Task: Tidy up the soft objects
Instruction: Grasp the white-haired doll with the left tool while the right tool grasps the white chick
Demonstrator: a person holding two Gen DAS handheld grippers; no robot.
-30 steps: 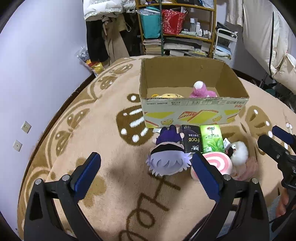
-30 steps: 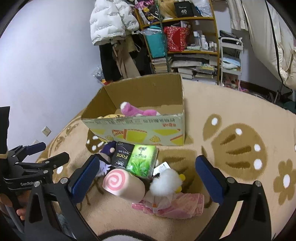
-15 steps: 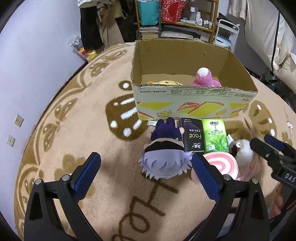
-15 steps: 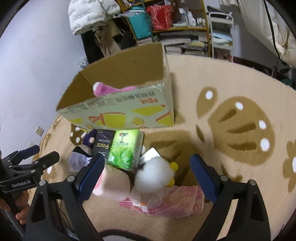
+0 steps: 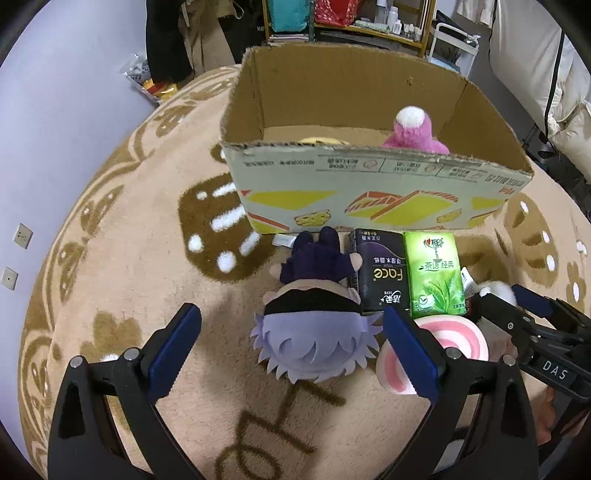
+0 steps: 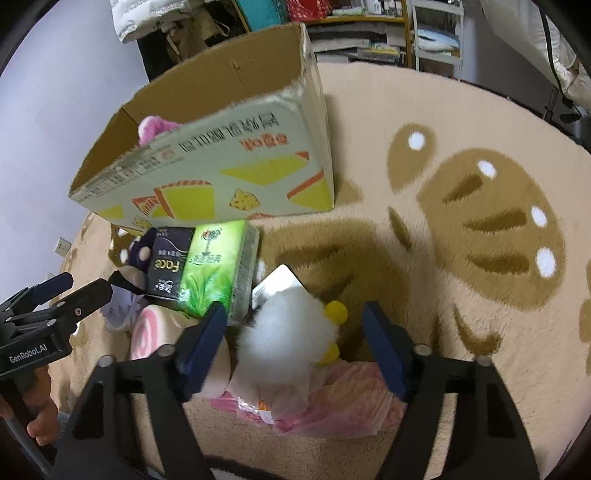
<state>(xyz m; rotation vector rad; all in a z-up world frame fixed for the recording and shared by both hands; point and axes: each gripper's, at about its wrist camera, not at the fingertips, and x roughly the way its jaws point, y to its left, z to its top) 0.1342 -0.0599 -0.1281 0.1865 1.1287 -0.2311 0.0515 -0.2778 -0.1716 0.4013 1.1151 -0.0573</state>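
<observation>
A plush doll [image 5: 314, 332] with pale lavender hair, a black band across its head and a dark purple outfit lies on the rug, its feet toward the cardboard box [image 5: 369, 192]. Just beside it lie a black tissue pack [image 5: 382, 273] printed "Face" and a green tissue pack [image 5: 436, 275] with a tea-leaf picture, side by side against the box's front wall. A pink-and-white swirl roll plush [image 5: 465, 339] rests next to the doll's head. A fluffy white chick plush [image 6: 284, 336] with yellow beak and feet sits on a crumpled pink plastic bag [image 6: 332, 402], touching the green pack. Inside the box a pink plush [image 5: 413, 133] with a white tip shows above the front wall, and something yellow lies low beside it.

The left hand-held gripper [image 5: 291, 350] stands wide over the doll's head, its blue pads clear of the plush on both sides. The right hand-held gripper [image 6: 295, 339] has its jaws closing, with the white chick between them; the pads do not visibly press on it.

Everything lies on a beige shaggy rug [image 6: 461, 258] with brown cookie and flower shapes and brown lettering. Behind the box stand a yellow-framed shelf [image 5: 369, 29] crowded with bags and bottles, hanging dark clothes, a white cart, and a plain lilac wall with sockets.
</observation>
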